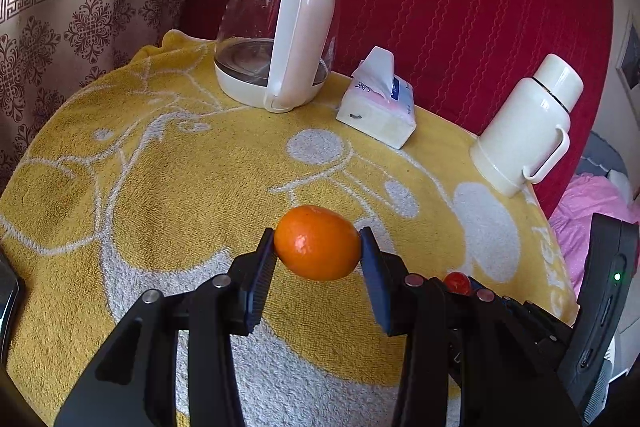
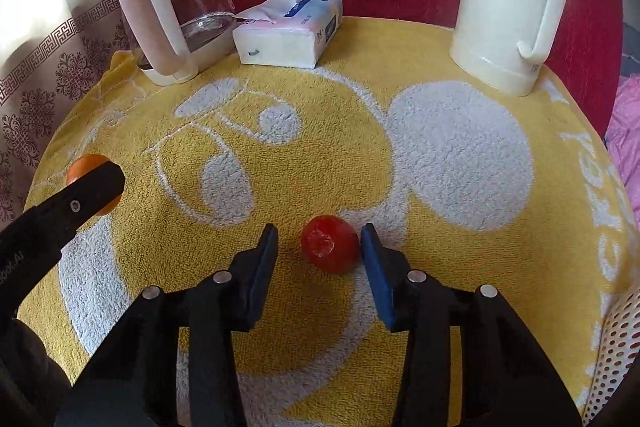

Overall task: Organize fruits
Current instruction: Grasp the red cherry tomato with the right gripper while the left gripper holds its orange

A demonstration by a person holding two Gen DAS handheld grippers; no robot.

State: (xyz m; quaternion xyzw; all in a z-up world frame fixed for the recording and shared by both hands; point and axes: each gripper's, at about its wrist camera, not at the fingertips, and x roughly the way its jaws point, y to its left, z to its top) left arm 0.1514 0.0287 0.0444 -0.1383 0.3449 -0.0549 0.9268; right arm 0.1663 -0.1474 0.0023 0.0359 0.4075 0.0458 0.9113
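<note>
An orange (image 1: 318, 243) hangs just above the yellow towel (image 1: 160, 187), and my left gripper (image 1: 318, 243) is shut on it, a pad pressing on each side. In the right wrist view the same orange (image 2: 82, 165) peeks out behind the left gripper (image 2: 86, 193) at the far left. A small red tomato (image 2: 330, 245) lies on the towel (image 2: 460, 155) between the fingers of my right gripper (image 2: 320, 241). The right pad (image 2: 376, 267) touches the tomato, while the left pad (image 2: 264, 259) stands clear of it. The tomato (image 1: 456, 283) also shows low right in the left wrist view.
At the back stand a glass kettle (image 2: 172, 11), a tissue pack (image 2: 288, 31) and a white thermos jug (image 2: 508, 3), against a red backrest (image 1: 460, 7). A white perforated basket (image 2: 616, 347) sits at the lower right edge. A patterned curtain (image 1: 60, 39) hangs left.
</note>
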